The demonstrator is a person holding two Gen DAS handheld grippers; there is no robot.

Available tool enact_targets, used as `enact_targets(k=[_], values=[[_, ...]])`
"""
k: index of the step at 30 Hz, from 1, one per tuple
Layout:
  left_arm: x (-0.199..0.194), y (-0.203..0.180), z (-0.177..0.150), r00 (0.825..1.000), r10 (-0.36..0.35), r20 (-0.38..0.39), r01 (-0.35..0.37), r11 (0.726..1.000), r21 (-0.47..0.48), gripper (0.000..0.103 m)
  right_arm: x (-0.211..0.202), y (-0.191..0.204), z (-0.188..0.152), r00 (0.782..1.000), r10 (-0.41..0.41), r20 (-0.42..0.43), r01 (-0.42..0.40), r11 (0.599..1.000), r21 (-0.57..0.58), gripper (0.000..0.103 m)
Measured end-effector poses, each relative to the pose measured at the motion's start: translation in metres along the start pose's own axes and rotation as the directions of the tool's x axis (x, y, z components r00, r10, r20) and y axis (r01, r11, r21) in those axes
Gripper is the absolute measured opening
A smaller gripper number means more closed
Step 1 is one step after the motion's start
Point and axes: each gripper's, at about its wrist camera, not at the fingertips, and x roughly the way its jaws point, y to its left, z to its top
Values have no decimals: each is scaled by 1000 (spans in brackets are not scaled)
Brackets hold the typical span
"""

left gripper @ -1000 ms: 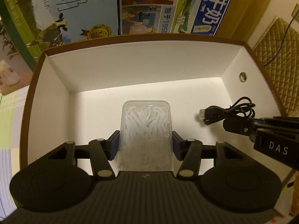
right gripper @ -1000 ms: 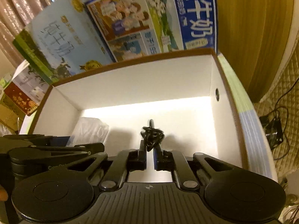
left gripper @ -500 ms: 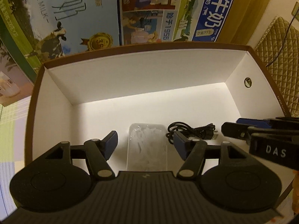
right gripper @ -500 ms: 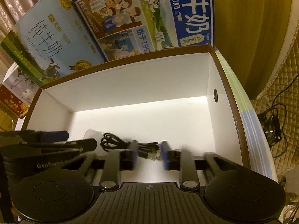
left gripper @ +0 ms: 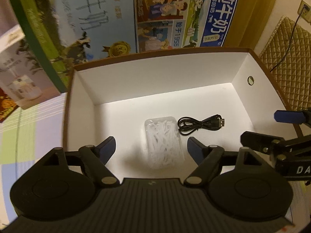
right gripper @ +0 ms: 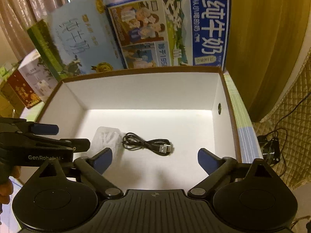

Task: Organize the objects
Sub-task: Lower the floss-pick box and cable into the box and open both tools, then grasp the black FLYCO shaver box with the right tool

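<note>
A: Both grippers have let go and pulled back since a second ago. Back then the left gripper was clamped on the clear plastic case and the right gripper was pinching the black USB cable. Now both items lie on the box floor.

B: Jaw state?

A: Left: fingers spread wide, nothing between them. Right: the same, wide apart and empty. Both hover over the near edge of the box.

B: Where exactly are the items?

A: The case of white sticks lies flat in the near-middle of the floor. The cable is just to its right, coil end beside the case's far right corner, USB plug pointing right. Whether coil and case touch, I can't tell from either view.

B: Box itself?

A: Brown outside, white inside, open top, with a small round hole in the right wall. Milk cartons stand behind its back wall. A hand shows at the left edge of the right wrist view, on the left gripper's handle.
</note>
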Motion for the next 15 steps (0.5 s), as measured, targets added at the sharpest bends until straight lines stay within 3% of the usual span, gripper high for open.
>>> enact_targets(k=[15], values=[[-87,6,-34,997,-5,79,10,997,-71,81,-79,12,-27,996,32,89,-36,998,52,96]])
